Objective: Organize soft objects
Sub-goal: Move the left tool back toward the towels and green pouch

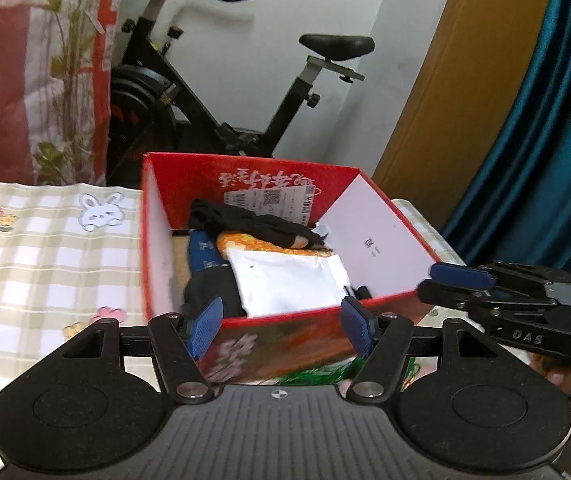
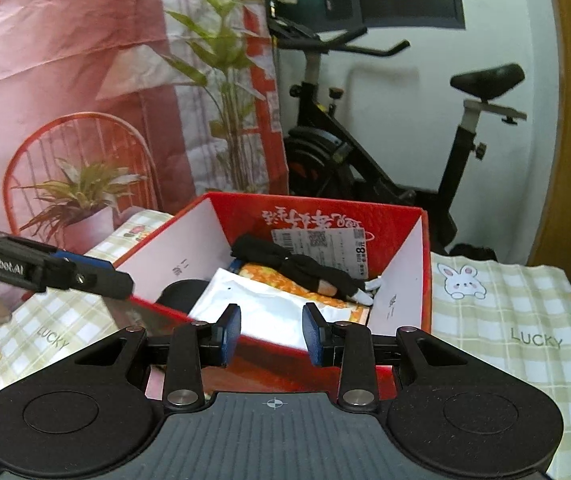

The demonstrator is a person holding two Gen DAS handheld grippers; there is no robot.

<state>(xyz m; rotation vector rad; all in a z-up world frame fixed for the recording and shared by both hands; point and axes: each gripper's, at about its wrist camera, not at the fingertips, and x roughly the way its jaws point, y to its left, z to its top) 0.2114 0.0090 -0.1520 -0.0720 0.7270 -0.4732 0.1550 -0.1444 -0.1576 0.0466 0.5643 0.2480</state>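
Observation:
A red cardboard box (image 1: 157,240) (image 2: 325,210) with white inner walls stands on the checked cloth. Inside lie a white soft pouch (image 1: 285,280) (image 2: 261,308), an orange patterned piece (image 1: 253,244) (image 2: 285,280), a black glove (image 1: 253,220) (image 2: 293,264), a blue item (image 1: 205,256) and a dark bundle (image 1: 213,292). My left gripper (image 1: 282,326) hovers at the box's near wall, open, nothing between its blue pads. My right gripper (image 2: 272,334) is at the opposite near edge, its pads a narrow gap apart and empty. Each gripper shows in the other's view: right gripper (image 1: 429,280), left gripper (image 2: 125,280).
A green-checked tablecloth (image 1: 45,240) (image 2: 505,320) with rabbit prints covers the table around the box. Behind stand a black exercise bike (image 1: 205,100) (image 2: 365,160), a pink printed backdrop (image 1: 25,80), a wooden door (image 1: 445,80) and a teal curtain (image 1: 545,120).

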